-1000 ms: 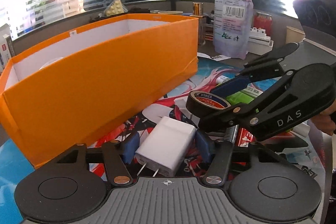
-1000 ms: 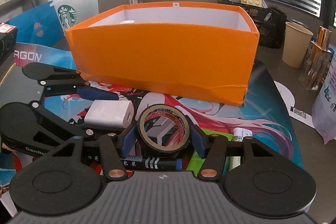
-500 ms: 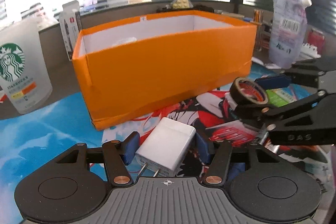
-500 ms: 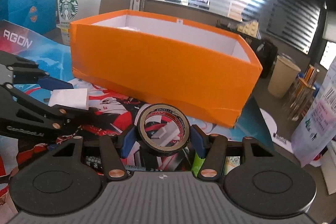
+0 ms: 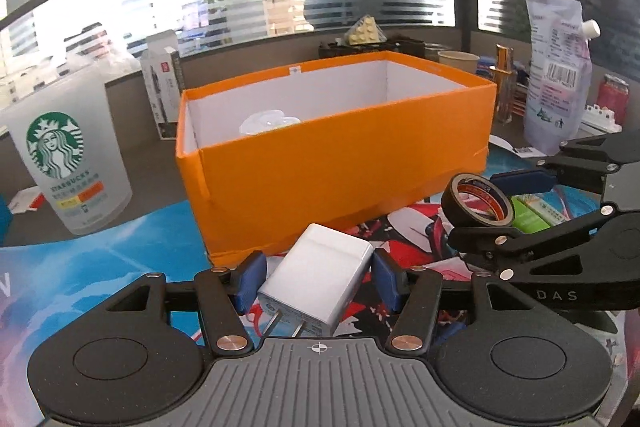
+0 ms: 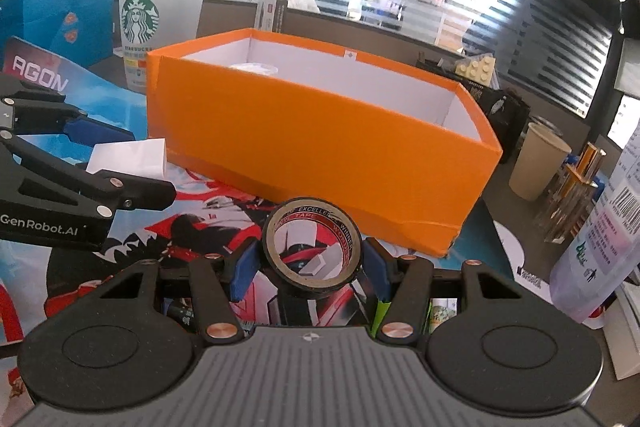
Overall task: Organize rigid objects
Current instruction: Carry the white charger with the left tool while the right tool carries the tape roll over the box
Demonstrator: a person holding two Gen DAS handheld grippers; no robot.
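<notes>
Two views, charger (image 5: 316,285) prongs left only, tape (image 6: 313,247) lettering right

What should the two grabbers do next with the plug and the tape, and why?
Probably carry both forward over the rim of the orange box and let go inside. The left gripper is clamped on the white charger and the right gripper on the tape roll. Both are held just short of the box's near wall, and the box is open on top.

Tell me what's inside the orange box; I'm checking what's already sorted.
Inside the orange box, one pale, translucent rounded item shows near the far-left corner. The near wall hides the remaining floor.
</notes>
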